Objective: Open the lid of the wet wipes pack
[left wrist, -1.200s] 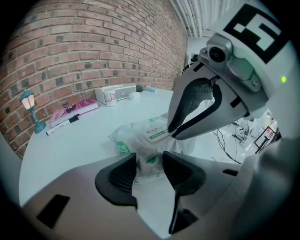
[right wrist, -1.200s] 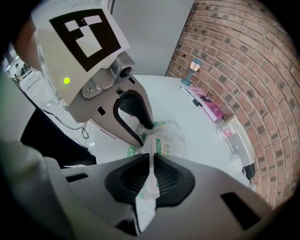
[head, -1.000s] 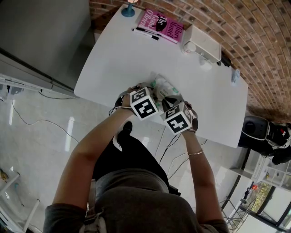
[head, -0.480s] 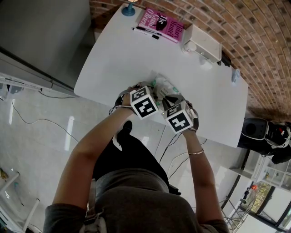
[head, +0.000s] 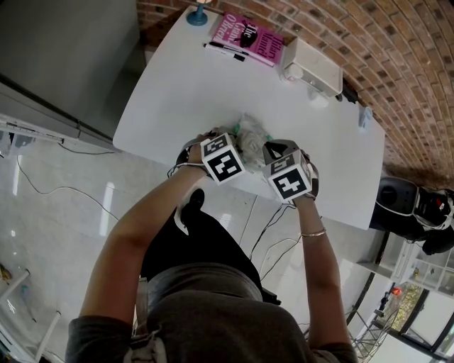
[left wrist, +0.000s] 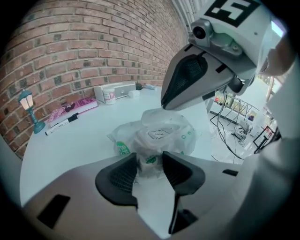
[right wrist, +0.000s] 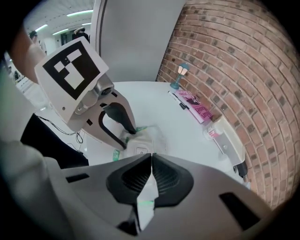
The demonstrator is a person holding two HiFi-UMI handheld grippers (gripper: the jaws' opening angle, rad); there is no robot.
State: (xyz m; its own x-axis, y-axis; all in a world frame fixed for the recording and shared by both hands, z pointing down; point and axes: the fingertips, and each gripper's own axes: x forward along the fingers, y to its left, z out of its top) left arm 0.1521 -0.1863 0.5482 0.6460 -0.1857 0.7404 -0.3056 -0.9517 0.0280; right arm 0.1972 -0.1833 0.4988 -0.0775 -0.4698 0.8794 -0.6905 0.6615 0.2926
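Note:
The wet wipes pack [head: 251, 133], crinkly clear plastic with green print, lies near the front edge of the white table [head: 184, 92]. My left gripper [head: 236, 147] is shut on the pack's near end, and the left gripper view shows the pack [left wrist: 161, 135] pinched between the left gripper's [left wrist: 150, 161] pads. My right gripper [head: 265, 149] sits just right of the pack. Its jaws have just closed further and the right gripper [right wrist: 151, 161] is shut on a thin white flap [right wrist: 144, 202] with a green mark. Beyond the jaws lies the pack [right wrist: 143, 143], its top panel showing.
At the table's far side lie a pink book [head: 248, 37], a black marker [head: 227, 51], a white box-shaped device [head: 314, 67] and a small blue lamp [head: 198, 14]. A brick wall stands behind. Cables trail over the floor under the table's front edge.
My right gripper has moved to the right and a little up, away from the left one. The pack's top looks pulled up and puffed. The left gripper has stayed in place.

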